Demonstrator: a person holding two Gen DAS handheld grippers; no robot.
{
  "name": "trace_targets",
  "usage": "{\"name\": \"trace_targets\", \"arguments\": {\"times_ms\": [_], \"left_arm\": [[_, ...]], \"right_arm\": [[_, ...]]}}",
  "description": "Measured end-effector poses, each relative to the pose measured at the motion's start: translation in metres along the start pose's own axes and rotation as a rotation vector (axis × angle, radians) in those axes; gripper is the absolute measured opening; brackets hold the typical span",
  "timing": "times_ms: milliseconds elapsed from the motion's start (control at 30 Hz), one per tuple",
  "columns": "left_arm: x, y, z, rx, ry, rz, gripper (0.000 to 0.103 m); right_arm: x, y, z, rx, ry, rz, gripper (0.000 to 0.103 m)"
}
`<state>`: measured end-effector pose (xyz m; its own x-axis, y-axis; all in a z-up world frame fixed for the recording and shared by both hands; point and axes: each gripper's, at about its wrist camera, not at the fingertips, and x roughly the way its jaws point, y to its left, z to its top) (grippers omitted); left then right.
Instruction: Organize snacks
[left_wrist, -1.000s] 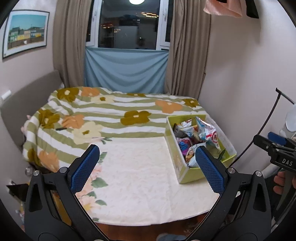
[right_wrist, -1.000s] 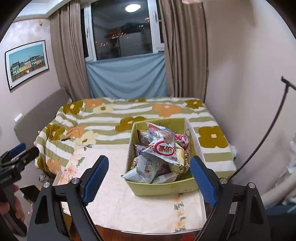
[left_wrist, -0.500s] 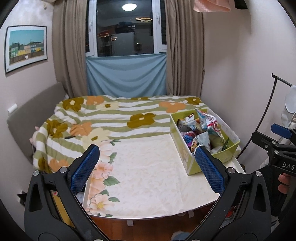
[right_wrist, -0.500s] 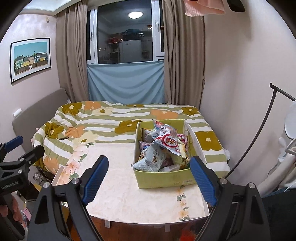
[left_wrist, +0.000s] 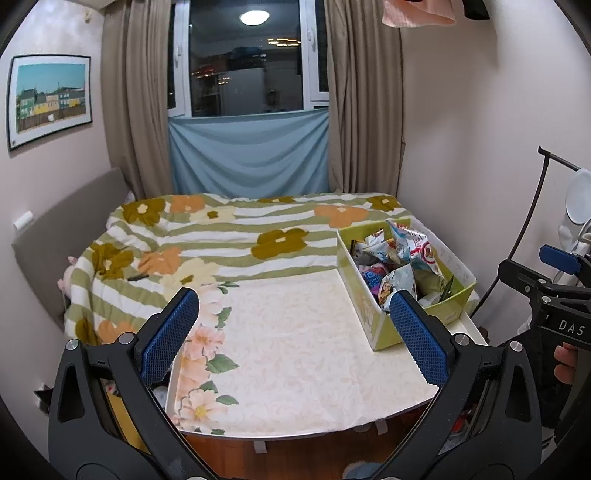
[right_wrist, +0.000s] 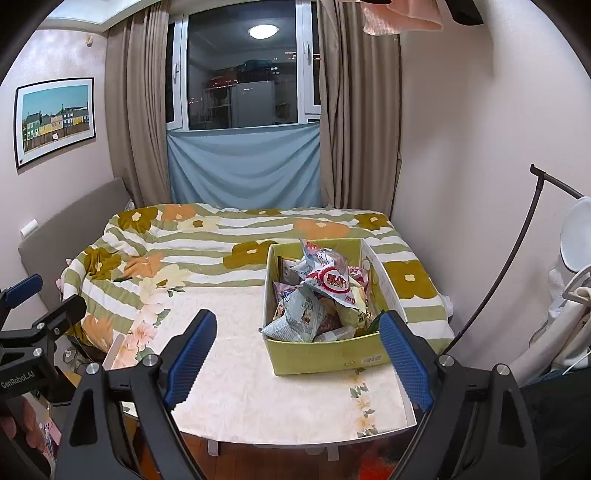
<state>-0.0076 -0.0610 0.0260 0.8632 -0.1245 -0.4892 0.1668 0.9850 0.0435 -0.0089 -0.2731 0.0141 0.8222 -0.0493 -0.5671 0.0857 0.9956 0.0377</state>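
Table (right_wrist: 258, 398) w/ snack box (right_wrist: 325, 354); both claws (left_wrist: 291, 339) (right_wrist: 299, 354) wide, angled down.

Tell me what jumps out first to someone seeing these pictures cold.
The green box crammed with crinkly snack packets grabs the eye first, sitting on the right side of the cream floral table. Behind it spreads a bed with a bold flowered, green-striped blanket. Up close, the left gripper and right gripper both stand open and empty, short of the box.
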Motion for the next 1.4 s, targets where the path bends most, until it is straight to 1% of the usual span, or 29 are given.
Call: {"name": "trace_targets", "arguments": {"times_ms": [600,733,933,1167,1333,1400], "left_arm": [[-0.002,-0.003,0.003,-0.001,-0.007,0.002,0.103],[0.001,-0.002,0.009,0.000,-0.011,-0.001,0.103],[0.001,-0.002,0.010,-0.001,-0.014,-0.006,0.103],[0.005,-0.001,0.012,-0.002,-0.003,-0.017,0.103],[0.009,0.001,0.010,-0.022,0.015,-0.006,0.103],[0.009,0.004,0.008,-0.033,0.022,-0.027,0.103]], "right_arm": [[0.001,-0.001,0.002,0.005,-0.001,0.001,0.088],[0.001,-0.001,0.003,0.006,0.001,-0.002,0.088],[0.002,-0.002,0.003,0.008,0.001,-0.002,0.088],[0.005,-0.001,0.004,0.013,-0.002,-0.004,0.088],[0.005,-0.002,0.004,0.014,0.000,-0.003,0.088],[0.005,0.001,0.001,0.018,0.001,-0.004,0.088]]}}
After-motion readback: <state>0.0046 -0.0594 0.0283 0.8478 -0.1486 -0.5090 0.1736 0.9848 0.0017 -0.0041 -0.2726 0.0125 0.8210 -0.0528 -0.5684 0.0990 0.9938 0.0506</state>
